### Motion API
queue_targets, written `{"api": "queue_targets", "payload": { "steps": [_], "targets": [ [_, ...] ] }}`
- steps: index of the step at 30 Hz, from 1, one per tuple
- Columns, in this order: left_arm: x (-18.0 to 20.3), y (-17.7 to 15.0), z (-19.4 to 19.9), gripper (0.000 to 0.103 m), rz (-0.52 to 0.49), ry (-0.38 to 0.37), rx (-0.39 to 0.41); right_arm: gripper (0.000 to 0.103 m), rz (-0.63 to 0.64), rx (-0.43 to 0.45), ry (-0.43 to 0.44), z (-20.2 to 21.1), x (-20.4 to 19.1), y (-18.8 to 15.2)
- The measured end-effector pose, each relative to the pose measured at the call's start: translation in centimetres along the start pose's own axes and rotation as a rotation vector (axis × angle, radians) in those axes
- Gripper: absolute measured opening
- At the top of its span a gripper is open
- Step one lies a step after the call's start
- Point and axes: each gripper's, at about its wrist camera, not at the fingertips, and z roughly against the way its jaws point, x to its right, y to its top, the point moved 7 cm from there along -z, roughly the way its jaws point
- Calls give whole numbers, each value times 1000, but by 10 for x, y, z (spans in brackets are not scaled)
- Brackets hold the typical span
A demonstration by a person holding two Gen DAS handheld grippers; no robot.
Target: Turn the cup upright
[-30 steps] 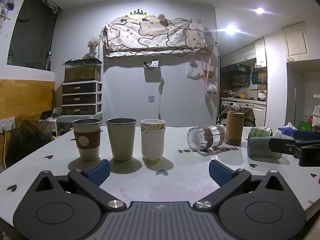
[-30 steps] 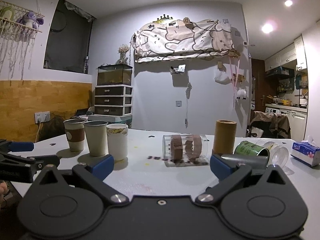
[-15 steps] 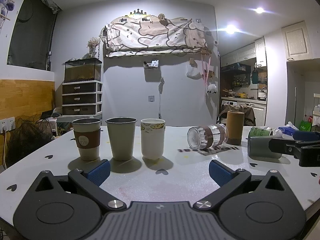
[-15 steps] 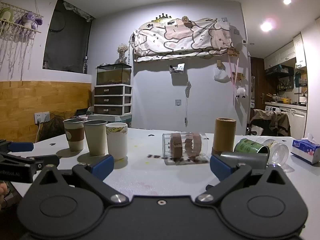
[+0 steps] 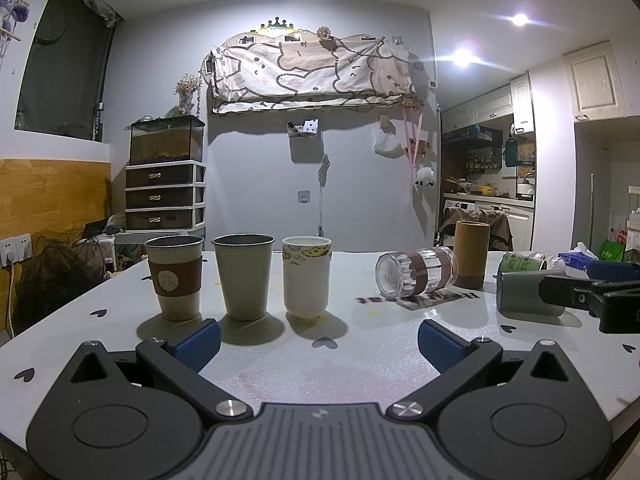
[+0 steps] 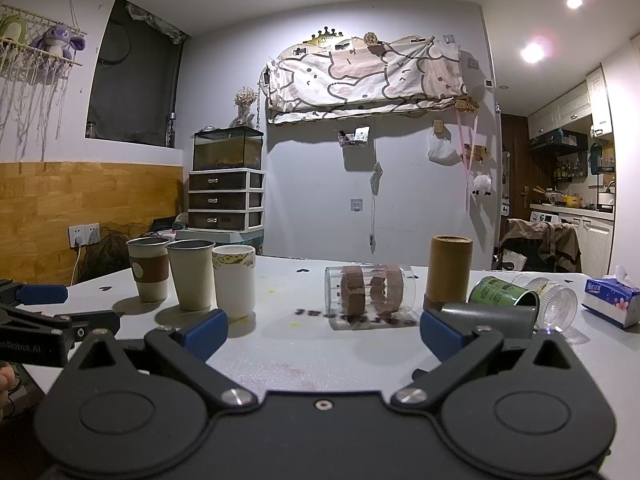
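Observation:
Three cups stand upright in a row on the white table [image 5: 320, 368]: a sleeved paper cup [image 5: 175, 278], a grey cup [image 5: 244, 276] and a white patterned cup [image 5: 307, 276]; the row also shows in the right wrist view [image 6: 192, 280]. A clear glass with brown bands [image 5: 416, 278] [image 6: 370, 290] lies on its side. A dark grey cup [image 5: 524, 292] [image 6: 486, 318] lies on its side beside my right gripper's right finger. A green cup [image 6: 502, 292] and a clear cup [image 6: 554, 298] also lie tipped. My left gripper [image 5: 318, 344] and right gripper [image 6: 324, 328] are open and empty.
A brown cylinder [image 5: 471, 254] [image 6: 450, 270] stands behind the tipped glass. A tissue pack [image 6: 612, 300] lies at the far right. A printed mat [image 6: 370, 320] lies under the glass. The table edge curves off at the left.
The right gripper's view has shifted slightly; the tipped cups sit a little further right and closer. The left gripper has hardly moved.

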Motion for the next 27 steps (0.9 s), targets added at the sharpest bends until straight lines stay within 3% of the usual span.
{"api": "queue_targets", "payload": {
  "steps": [27],
  "targets": [
    [-2, -1, 1, 103, 2, 5, -4, 103, -1, 0, 1, 0, 1, 0]
  ]
}}
